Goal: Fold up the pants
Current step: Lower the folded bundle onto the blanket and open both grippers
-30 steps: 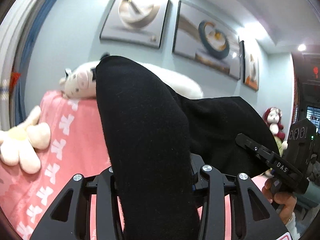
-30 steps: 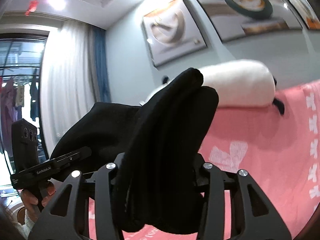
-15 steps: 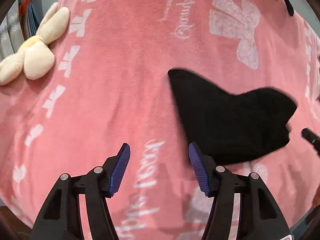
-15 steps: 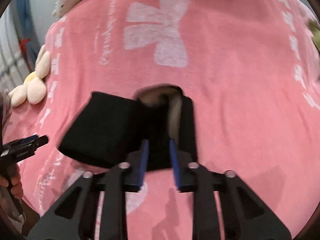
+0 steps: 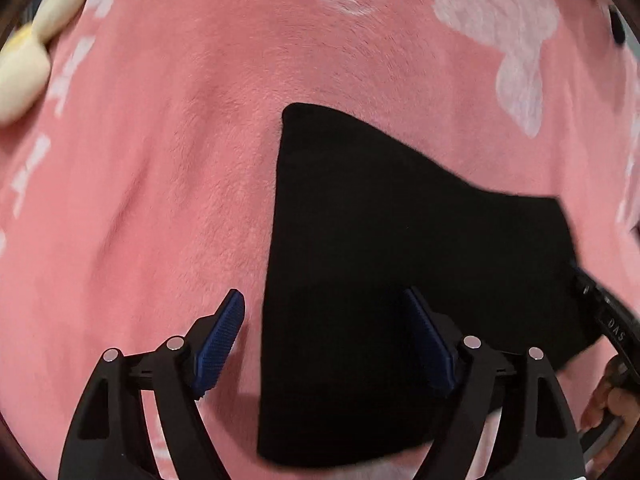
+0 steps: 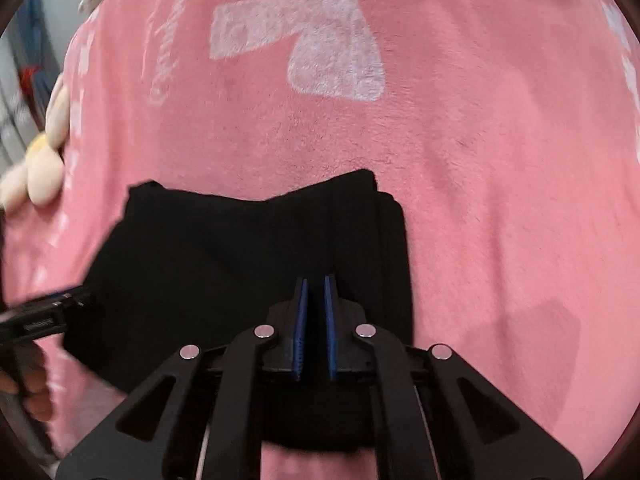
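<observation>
The black pants [image 5: 380,260] lie folded into a compact bundle on the pink blanket [image 5: 160,200]. My left gripper [image 5: 324,300] is open and empty, hovering over the bundle's left edge with one blue pad [image 5: 224,328] over the blanket. In the right wrist view the pants [image 6: 240,256] lie under my right gripper [image 6: 315,282], whose blue pads stand nearly together with a narrow empty gap. It holds nothing. The other gripper shows at the left edge of that view [image 6: 44,312].
The pink blanket [image 6: 480,160] with white bow prints covers the whole bed. A cream plush toy [image 5: 24,64] lies at the far left; it also shows in the right wrist view [image 6: 40,168]. A hand holds the other gripper's handle [image 5: 612,392].
One second ago both grippers held the pants up in the air. They have laid them on the blanket and let go; both grippers have since dropped closer to the bundle.
</observation>
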A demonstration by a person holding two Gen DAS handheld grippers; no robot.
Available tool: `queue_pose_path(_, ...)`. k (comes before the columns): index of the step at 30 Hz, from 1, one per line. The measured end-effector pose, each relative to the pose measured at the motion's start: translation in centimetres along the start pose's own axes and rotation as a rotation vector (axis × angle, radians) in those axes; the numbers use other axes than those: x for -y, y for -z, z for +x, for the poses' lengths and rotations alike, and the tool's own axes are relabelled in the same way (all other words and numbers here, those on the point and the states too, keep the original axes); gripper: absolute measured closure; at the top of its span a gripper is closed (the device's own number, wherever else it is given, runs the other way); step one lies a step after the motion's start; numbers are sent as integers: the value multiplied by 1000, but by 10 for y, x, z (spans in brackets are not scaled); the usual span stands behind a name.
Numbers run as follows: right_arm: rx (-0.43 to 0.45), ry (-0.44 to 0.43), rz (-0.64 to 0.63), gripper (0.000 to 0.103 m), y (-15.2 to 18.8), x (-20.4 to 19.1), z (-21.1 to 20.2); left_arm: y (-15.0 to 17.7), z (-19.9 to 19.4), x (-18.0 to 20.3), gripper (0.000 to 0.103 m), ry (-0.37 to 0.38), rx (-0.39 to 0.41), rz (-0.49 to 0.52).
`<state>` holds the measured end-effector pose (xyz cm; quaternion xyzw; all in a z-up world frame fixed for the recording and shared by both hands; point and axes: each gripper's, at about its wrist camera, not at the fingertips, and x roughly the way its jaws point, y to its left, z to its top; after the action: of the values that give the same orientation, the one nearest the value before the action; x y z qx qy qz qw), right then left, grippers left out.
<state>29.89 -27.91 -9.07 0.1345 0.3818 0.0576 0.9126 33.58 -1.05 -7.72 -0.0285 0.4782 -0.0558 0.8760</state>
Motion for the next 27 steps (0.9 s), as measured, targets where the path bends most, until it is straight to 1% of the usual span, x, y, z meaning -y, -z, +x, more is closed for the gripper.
queue_pose_path(1, 30, 3, 6, 35, 2, 2, -11, 2, -9, -7, 20, 30, 8, -35)
queue_pose_path(2, 47, 21, 6, 19, 4, 2, -16, 7, -18, -16, 15, 61, 19, -83)
queue_pose_path(3, 43, 49, 0, 14, 10, 4, -18, 12, -23, -23, 11, 93, 22, -128)
queue_pose_path(5, -29, 44, -3, 15, 18, 7, -3, 21, -19, -32, 11, 155, -20, -196)
queue_pose_path(6, -71, 53, 17, 18, 24, 9, 10, 25, -10, -32, 11, 204, -65, -223)
queue_pose_path(7, -118, 22, 47, 36, 30, 12, 23, 28, -1, -30, 14, 236, -99, -235)
queue_pose_path(8, -110, -6, 86, 37, 31, 13, 28, 29, 2, -27, 16, 221, -83, -225)
queue_pose_path(9, -90, -26, 106, 50, 31, 12, 27, 28, -1, -21, 47, 185, -37, -189)
queue_pose_path(10, -87, -42, 112, 60, 28, 9, 23, 24, -2, -16, 62, 195, -34, -148)
queue_pose_path(12, -34, -85, 112, 63, 18, 0, 8, 14, -16, -19, 74, 219, -1, -158)
queue_pose_path(13, 8, -103, 88, 63, 15, -6, -1, 10, -27, -20, 76, 225, 31, -147)
queue_pose_path(14, 19, -102, 77, 63, 16, -7, -3, 7, -36, -20, 76, 203, 63, -135)
queue_pose_path(15, -1, -77, 53, 60, 23, -6, 9, 6, -37, -22, 75, 178, 70, -125)
queue_pose_path(16, -56, -44, 38, 56, 30, -3, 26, 7, -32, -23, 69, 144, 57, -115)
queue_pose_path(17, -91, -17, 37, 52, 37, 1, 36, 10, -20, -24, 67, 123, 22, -108)
queue_pose_path(18, -52, -41, 63, 50, 42, 6, 31, 16, -3, -25, 52, 103, -34, -95)
queue_pose_path(19, -53, -42, 97, 49, 43, 8, 22, 21, -1, -26, 47, 90, -17, -94)
queue_pose_path(20, -27, -21, 108, 50, 42, 8, 9, 26, -13, -26, 47, 88, 23, -89)
queue_pose_path(21, 23, 1, 103, 57, 40, 4, -7, 26, -21, -23, 49, 71, 30, -74)
queue_pose_path(22, 52, 5, 89, 64, 37, -1, -17, 27, -35, -18, 51, 29, 58, -51)
queue_pose_path(23, 77, 3, 76, 67, 34, -7, -26, 26, -48, -13, 51, 7, 103, -31)
queue_pose_path(24, 100, -10, 61, 74, 31, -15, -34, 27, -61, -5, 49, -4, 154, 0)
queue_pose_path(25, 104, -28, 33, 87, 28, -24, -38, 27, -63, -1, 48, -16, 160, 15)
queue_pose_path(26, 87, -40, -15, 91, 29, -34, -34, 27, -61, 4, 48, -32, 154, 32)
queue_pose_path(27, 58, -31, -61, 93, 30, -42, -23, 28, -54, 10, 48, -48, 137, 60)
